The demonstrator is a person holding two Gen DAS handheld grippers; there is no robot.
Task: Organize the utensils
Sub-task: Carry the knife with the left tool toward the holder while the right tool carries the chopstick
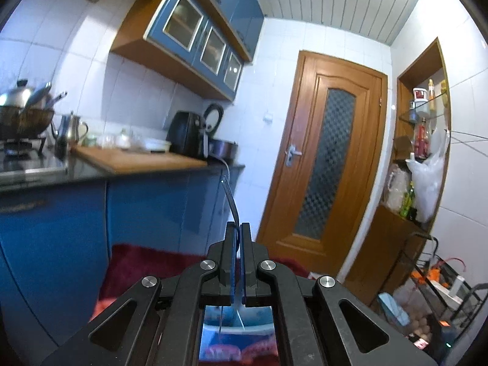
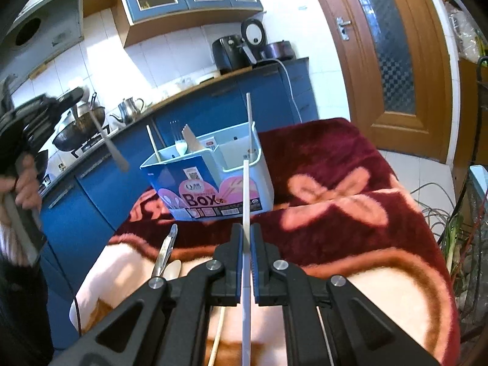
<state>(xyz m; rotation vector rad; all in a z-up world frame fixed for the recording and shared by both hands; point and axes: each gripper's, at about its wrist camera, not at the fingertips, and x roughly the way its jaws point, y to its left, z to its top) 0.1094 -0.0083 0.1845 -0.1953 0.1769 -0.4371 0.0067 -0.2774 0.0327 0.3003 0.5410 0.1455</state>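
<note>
We have both grippers closed on something thin. The left gripper (image 1: 237, 228) is shut on a metal utensil (image 1: 229, 196), edge-on in its own view; from the right wrist view the same piece (image 2: 106, 140) hangs in the air at the far left, well above the blanket (image 2: 350, 183), with its flat handle end pointing down. The right gripper (image 2: 246, 238) is clamped on a white chopstick (image 2: 246, 195) whose tip points toward the organizer box (image 2: 213, 189) standing on the blanket ahead of us.

The box already carries a chopstick (image 2: 250, 122) upright in its right compartment, and a fork (image 2: 174, 132), a wooden piece and other sticks in the far-left ones. A metal utensil (image 2: 164, 251) and a spoon (image 2: 173, 270) lie on the blanket at near left, not yet sorted.

Our worries: both held pieces are slim and smooth and gripped near one end, so either could pivot or slip out between the pads as we tilt. Our chopstick is long, and its tip could strike the box wall or the upright chopstick. The box sits on soft plush, so we judge that a push could tip it.
</note>
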